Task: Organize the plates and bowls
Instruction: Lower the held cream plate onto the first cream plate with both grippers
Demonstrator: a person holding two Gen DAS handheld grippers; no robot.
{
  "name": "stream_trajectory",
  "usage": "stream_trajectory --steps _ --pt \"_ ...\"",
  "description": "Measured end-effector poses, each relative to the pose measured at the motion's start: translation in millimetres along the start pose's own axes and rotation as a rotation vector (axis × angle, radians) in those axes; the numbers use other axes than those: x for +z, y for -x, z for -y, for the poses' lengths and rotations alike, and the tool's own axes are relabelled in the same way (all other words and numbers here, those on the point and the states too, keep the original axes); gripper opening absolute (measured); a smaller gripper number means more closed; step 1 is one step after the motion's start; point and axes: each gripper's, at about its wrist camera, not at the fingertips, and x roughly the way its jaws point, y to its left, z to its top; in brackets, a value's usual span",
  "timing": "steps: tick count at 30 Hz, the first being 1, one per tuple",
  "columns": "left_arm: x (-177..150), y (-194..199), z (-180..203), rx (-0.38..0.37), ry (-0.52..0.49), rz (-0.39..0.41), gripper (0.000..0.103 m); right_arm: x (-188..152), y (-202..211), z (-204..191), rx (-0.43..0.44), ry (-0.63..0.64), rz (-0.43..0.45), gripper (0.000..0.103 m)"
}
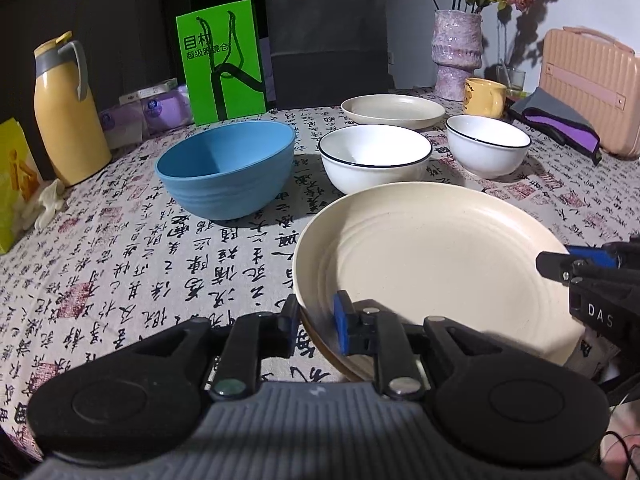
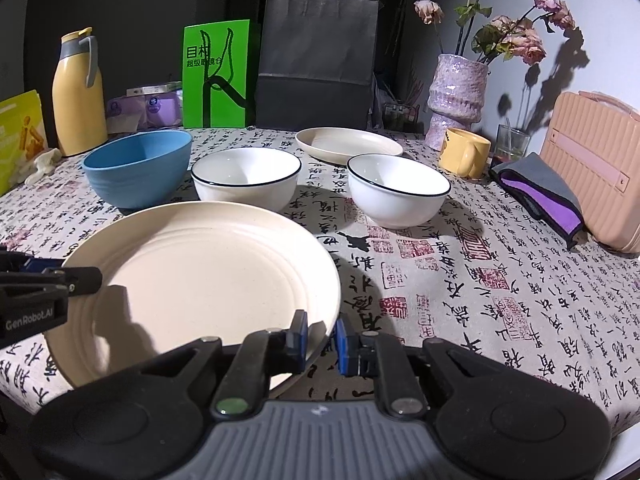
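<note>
Near edge of calligraphy tablecloth [image 2: 500, 280]: large cream plate [image 2: 200, 272], rim tilted up. Right gripper [image 2: 322, 342] clamped on rim at 5 o'clock. Left gripper [image 1: 316, 322] straddling rim at 8 o'clock, pads slightly slack, contact uncertain. Smaller cream plate [image 2: 348, 144] at 12 o'clock, behind two white bowls [image 2: 246, 178] [image 2: 396, 190]; blue bowl [image 2: 138, 166] at 10 o'clock. Best handled level, lifted clear over bowls, then lowered onto smaller plate's spot or beside it.
</note>
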Motion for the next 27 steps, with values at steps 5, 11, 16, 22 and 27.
stream_trajectory --steps 5,11,16,22,27 --pt "-1.4 -3.1 5.3 0.029 -0.034 -0.013 0.021 -0.3 -1.1 -2.0 -0.009 0.016 0.002 0.014" --pt "-3.1 -5.3 8.5 0.04 -0.053 -0.015 0.021 -2.3 -3.5 -2.7 -0.018 0.027 -0.001 0.015" --pt "-4.4 -6.9 9.4 0.044 -0.059 -0.015 0.022 -2.7 -3.4 -3.1 -0.016 0.025 0.001 0.015" --pt "-2.6 -7.1 2.1 0.013 -0.017 -0.029 0.024 -1.5 -3.1 3.5 0.02 -0.014 -0.005 0.018" --pt "0.0 -1.2 -6.4 -0.04 0.041 -0.02 0.043 0.9 3.2 13.1 0.069 -0.068 0.015 0.04"
